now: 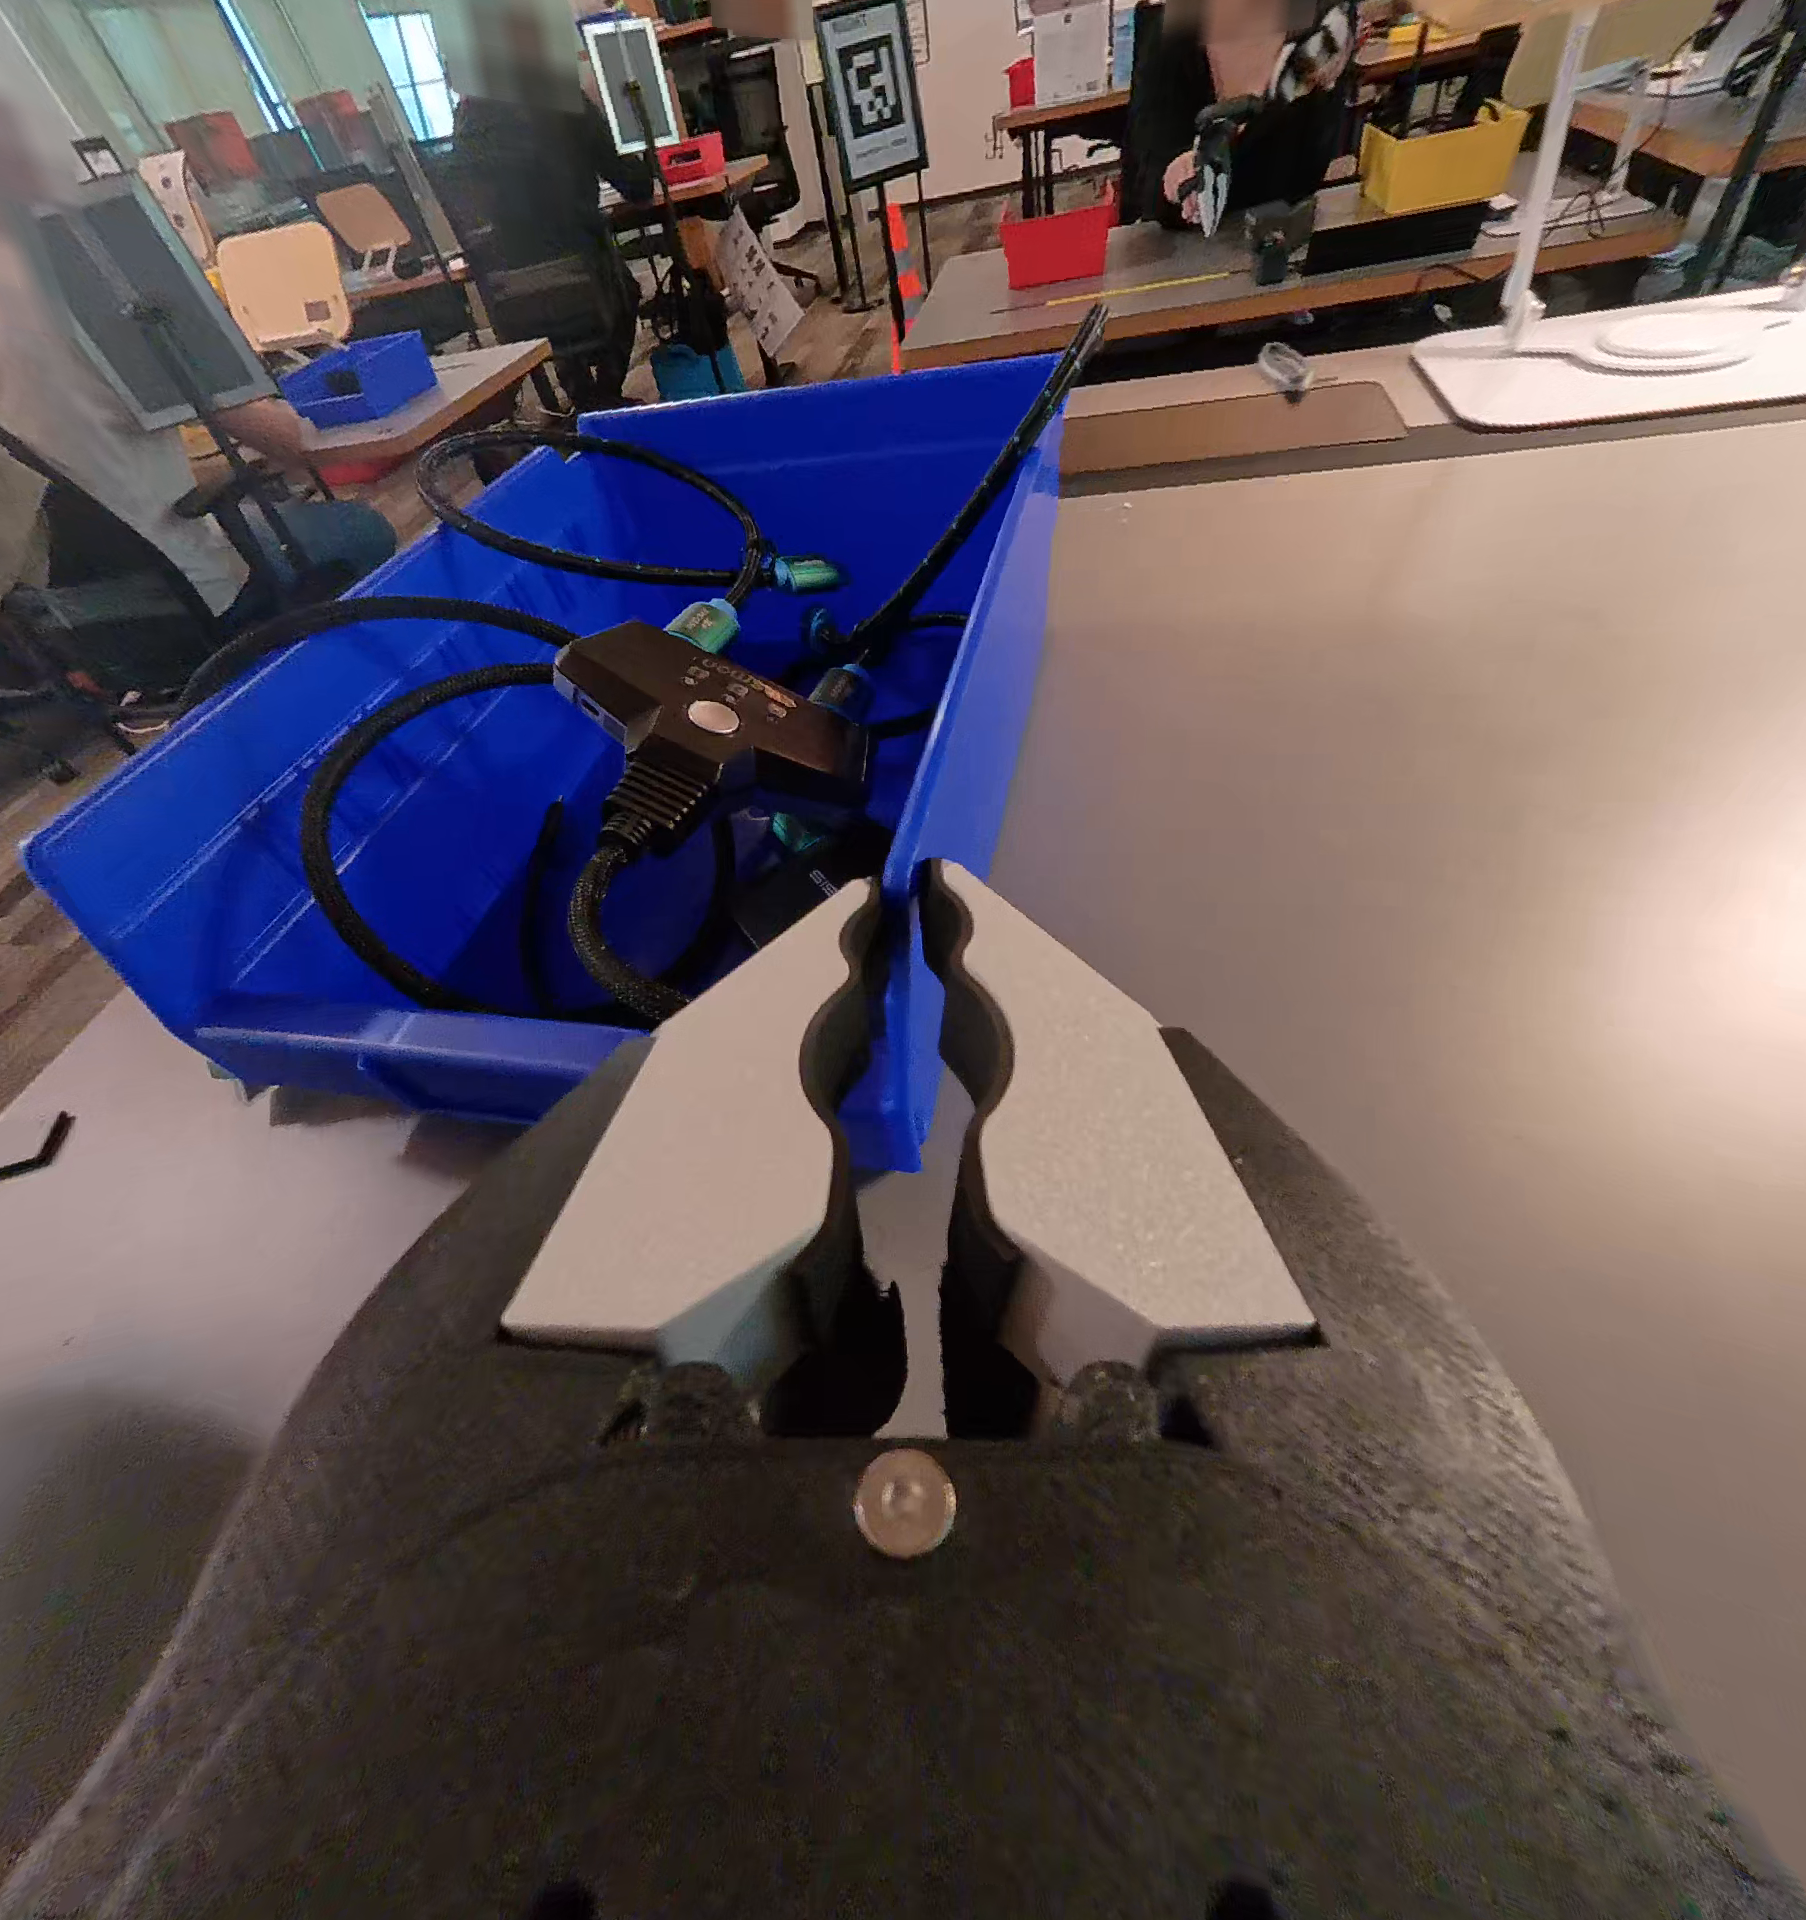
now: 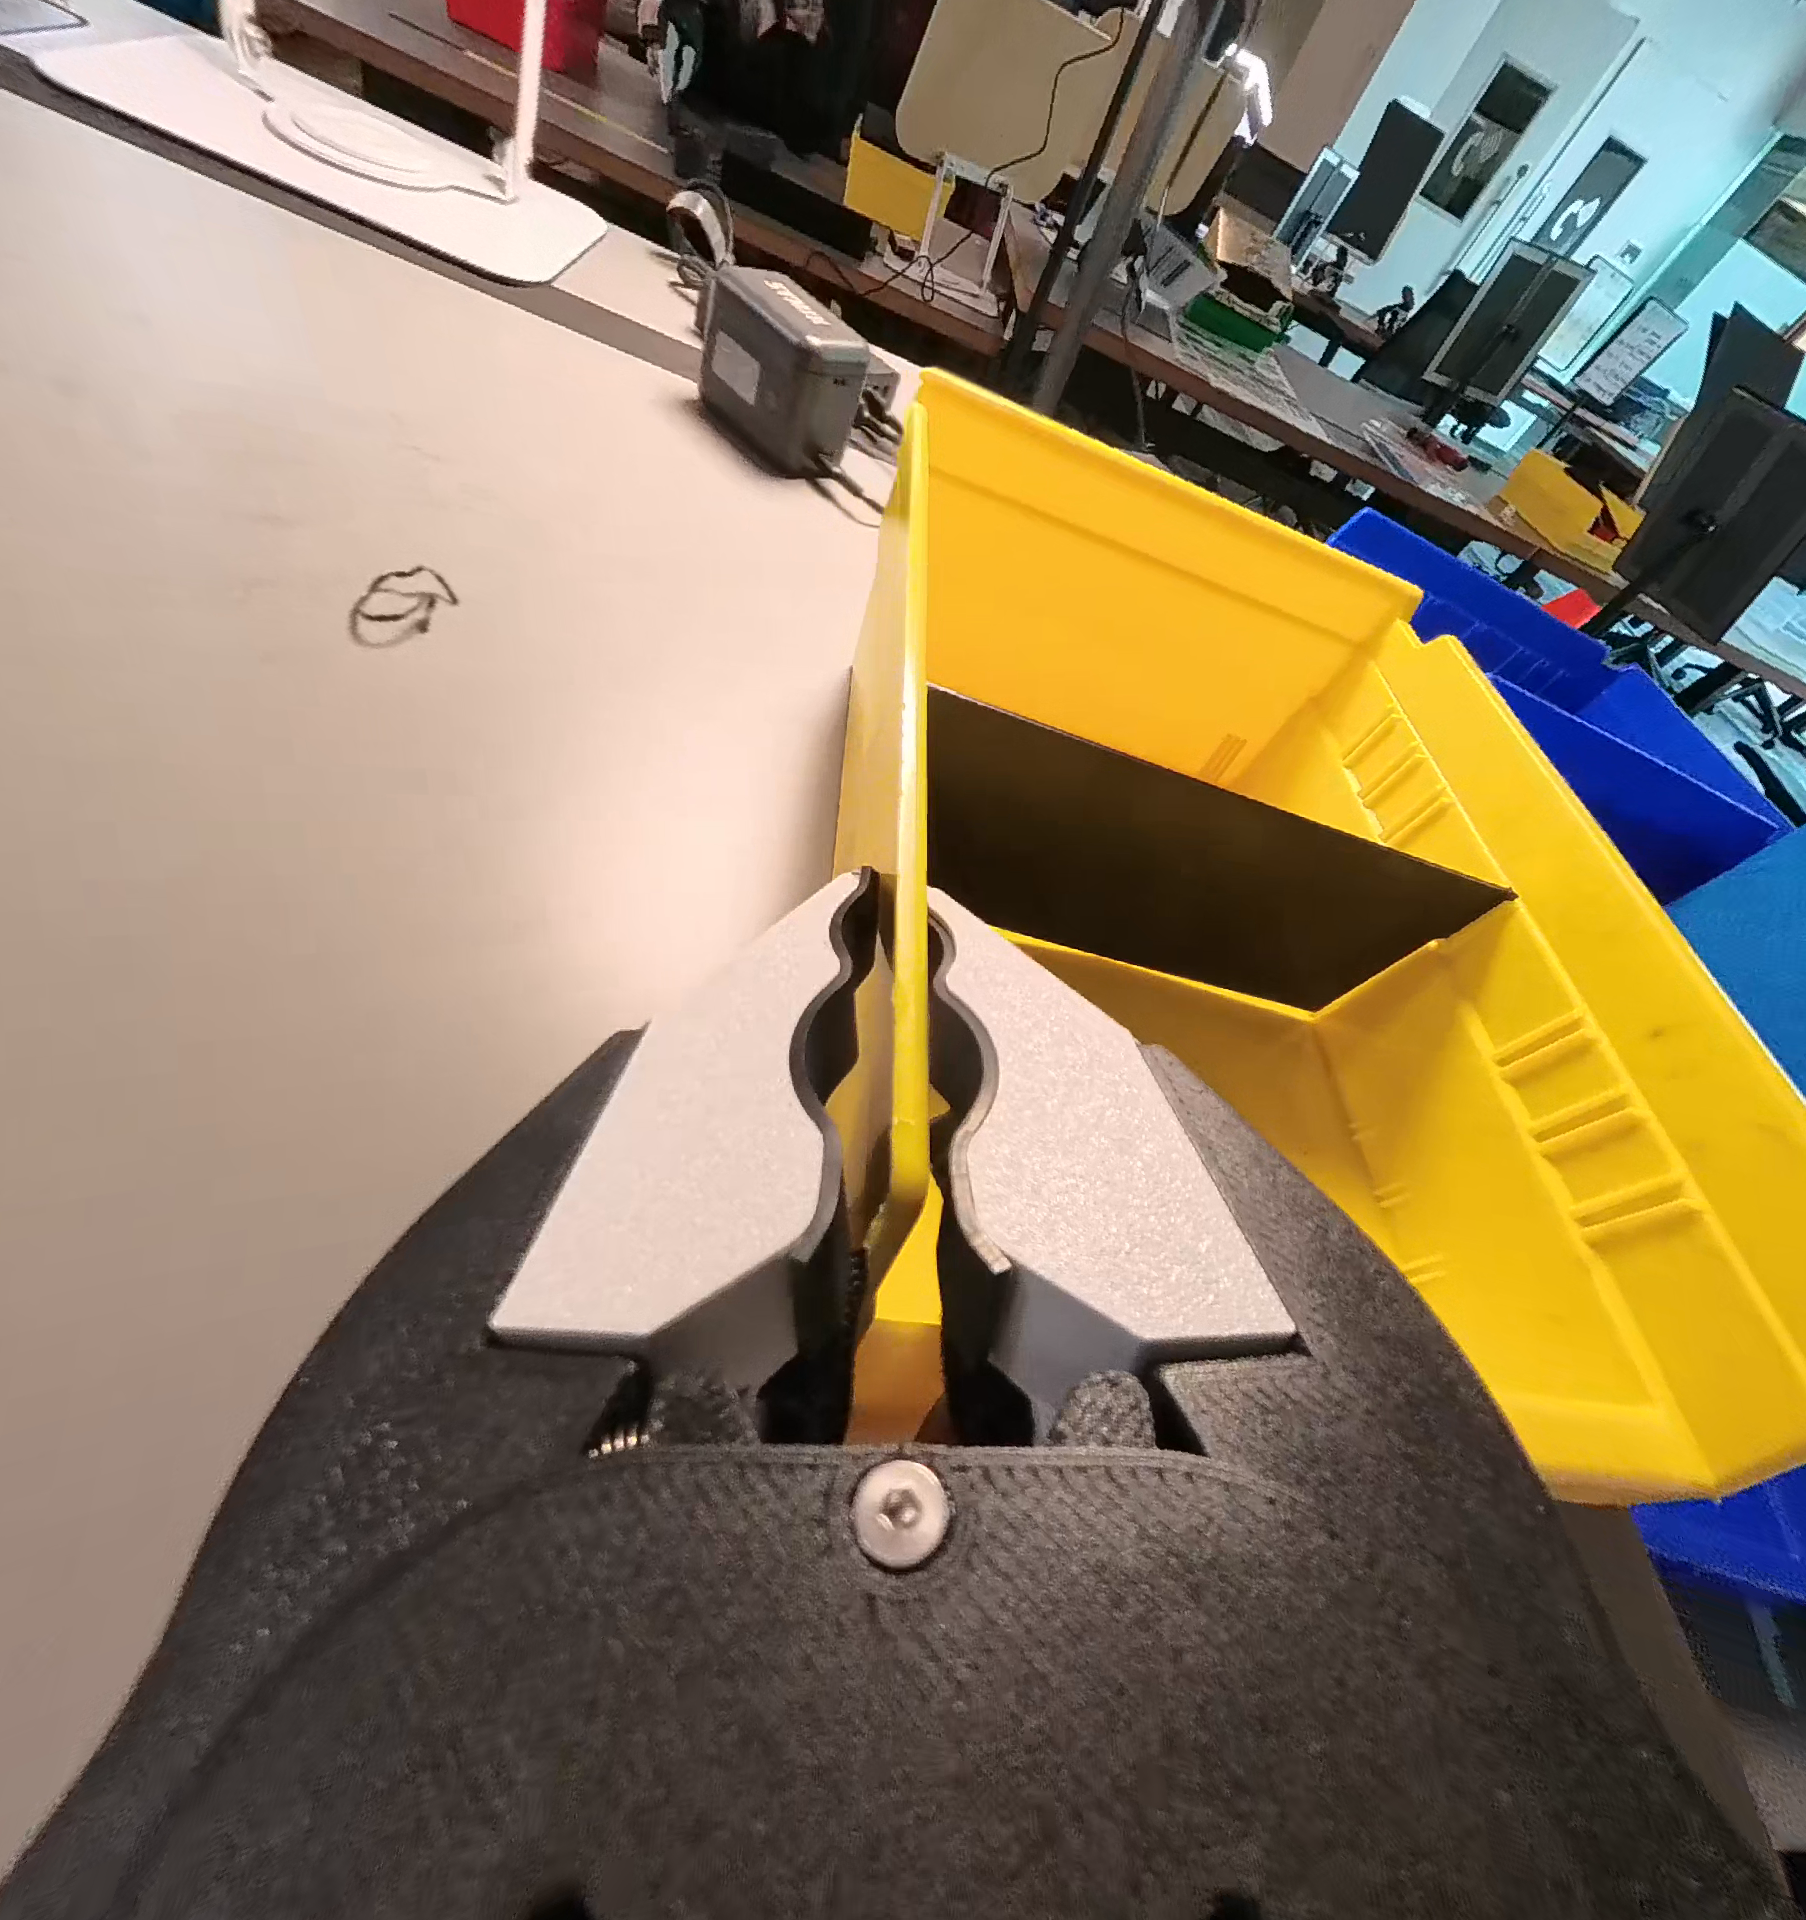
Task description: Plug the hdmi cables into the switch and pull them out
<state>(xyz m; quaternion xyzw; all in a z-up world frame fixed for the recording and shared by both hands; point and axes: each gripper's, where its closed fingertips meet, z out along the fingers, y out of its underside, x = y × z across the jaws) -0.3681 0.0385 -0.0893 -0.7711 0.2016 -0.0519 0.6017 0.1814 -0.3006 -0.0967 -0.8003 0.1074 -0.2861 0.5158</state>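
In the left wrist view a black HDMI switch (image 1: 712, 712) lies in a blue bin (image 1: 255, 831) among black braided cables (image 1: 359, 790) with teal plugs (image 1: 811, 571). Two teal plugs sit at the switch's far side. My left gripper (image 1: 904, 894) is shut on the bin's right wall, near its front corner. In the right wrist view my right gripper (image 2: 904, 899) is shut on the left wall of a yellow bin (image 2: 1501, 1195), which holds a black divider (image 2: 1169, 862) and nothing else that I can see.
The grey table (image 1: 1450, 831) stretches right of the blue bin. A white lamp base (image 1: 1647, 353) stands at its far edge. In the right wrist view a grey power adapter (image 2: 779, 364) sits beyond the yellow bin, and blue bins (image 2: 1605, 717) lie to its right. People are at benches behind. The left gripper's tips are roughly 65 cm from the right gripper's. Between my right fingertips and the grey power adapter (image 2: 779, 364) there is roughly 35 cm.
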